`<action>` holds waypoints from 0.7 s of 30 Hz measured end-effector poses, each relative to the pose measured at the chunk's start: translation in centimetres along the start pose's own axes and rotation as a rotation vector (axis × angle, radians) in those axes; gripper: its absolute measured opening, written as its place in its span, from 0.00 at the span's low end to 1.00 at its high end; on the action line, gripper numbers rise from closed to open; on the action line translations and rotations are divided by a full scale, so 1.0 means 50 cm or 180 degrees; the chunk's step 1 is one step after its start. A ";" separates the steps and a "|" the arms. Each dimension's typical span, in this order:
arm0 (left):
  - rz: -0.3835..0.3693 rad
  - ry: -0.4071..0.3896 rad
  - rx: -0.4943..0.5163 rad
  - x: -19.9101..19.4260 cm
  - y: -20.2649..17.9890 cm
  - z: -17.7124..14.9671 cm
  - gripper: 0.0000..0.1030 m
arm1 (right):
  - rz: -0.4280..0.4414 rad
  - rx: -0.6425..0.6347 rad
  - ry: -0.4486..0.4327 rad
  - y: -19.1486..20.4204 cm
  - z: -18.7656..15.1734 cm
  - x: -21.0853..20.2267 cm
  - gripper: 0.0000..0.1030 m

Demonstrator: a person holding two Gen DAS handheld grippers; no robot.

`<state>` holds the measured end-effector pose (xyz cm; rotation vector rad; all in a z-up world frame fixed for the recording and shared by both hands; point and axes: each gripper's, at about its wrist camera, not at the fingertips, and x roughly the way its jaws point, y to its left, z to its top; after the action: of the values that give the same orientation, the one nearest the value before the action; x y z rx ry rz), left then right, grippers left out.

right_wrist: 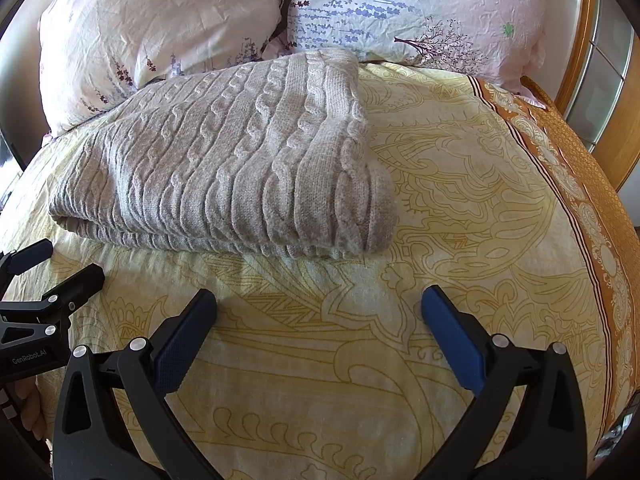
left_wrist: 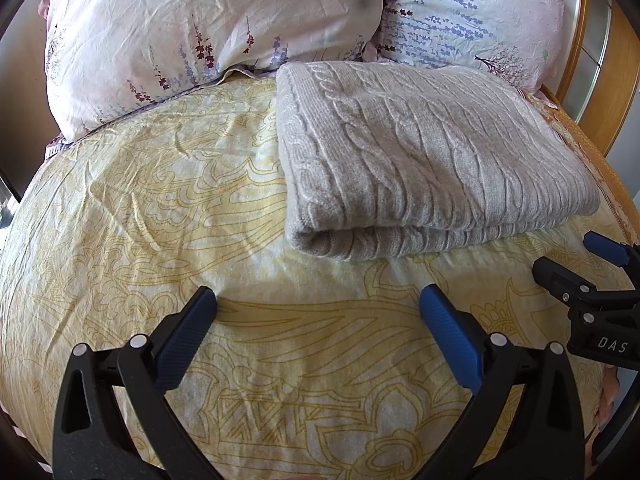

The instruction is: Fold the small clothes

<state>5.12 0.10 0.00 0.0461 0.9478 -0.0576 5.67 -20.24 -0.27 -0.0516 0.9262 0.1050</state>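
- We locate the folded grey cable-knit sweater (left_wrist: 432, 152) on the yellow patterned bedspread (left_wrist: 160, 208), on the far side of both grippers and just in front of the two floral pillows (left_wrist: 200, 28).
- In the left wrist view it lies ahead and to the right of the left gripper (left_wrist: 318, 306); in the right wrist view it lies ahead and to the left of the right gripper (right_wrist: 319, 306).
- We judge that the sweater sits between the two grippers, neither clearly nearer.
- Its long axis runs left to right, with a rounded fold edge on the near side.
- Left gripper: jaws wide apart, holding nothing, over bare bedspread.
- Right gripper: jaws wide apart, likewise holding nothing.
- The sweater looks thick, soft and stacked in layers, squared into a compact rectangle; we judge the folding largely complete.
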 end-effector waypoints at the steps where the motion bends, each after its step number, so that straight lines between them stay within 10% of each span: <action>1: 0.0000 0.0000 0.0000 0.000 0.000 0.000 0.98 | 0.0000 0.0000 0.0000 0.000 0.000 0.000 0.99; 21: 0.0011 -0.0003 -0.0012 0.002 0.000 0.002 0.98 | -0.0041 0.0028 -0.0024 -0.001 0.022 0.014 0.99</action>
<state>5.23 0.09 -0.02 0.0443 0.9469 -0.0528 6.97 -20.14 -0.20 -0.0490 0.9187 0.0890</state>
